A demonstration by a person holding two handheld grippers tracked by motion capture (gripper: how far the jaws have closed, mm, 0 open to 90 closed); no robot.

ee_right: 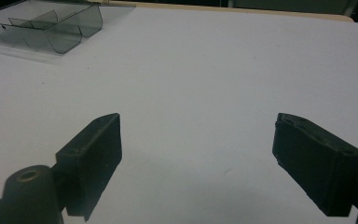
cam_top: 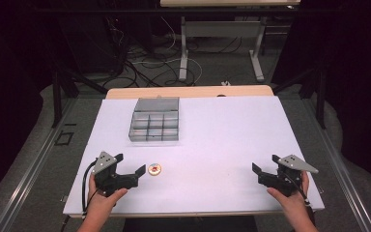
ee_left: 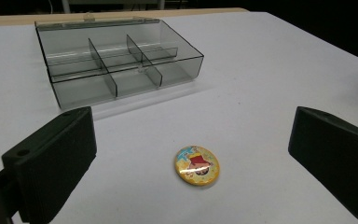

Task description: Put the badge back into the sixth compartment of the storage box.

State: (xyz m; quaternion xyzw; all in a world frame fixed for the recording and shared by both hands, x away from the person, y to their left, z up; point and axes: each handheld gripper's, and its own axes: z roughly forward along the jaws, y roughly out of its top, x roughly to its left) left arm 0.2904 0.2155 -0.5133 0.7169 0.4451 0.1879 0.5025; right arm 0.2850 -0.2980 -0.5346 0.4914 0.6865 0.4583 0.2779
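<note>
**High view: both tongs spread wide, a badge on the table before the left pair**

High view: the left tongs are held low over the near left part of the white table, jaws parted wide and gripping nothing. A round yellow badge lies flat on the table just beside the tip of one left jaw, apart from it. The right tongs hover over the near right part of the table, well apart from the badge, jaws likewise released and empty.

Left gripper view: the badge lies between and beyond the two black jaws, touching neither. Farther off stands a grey clear compartment box, its lid open.

Right gripper view: bare table shows between the spread jaws; the box sits at the far left corner.
</note>
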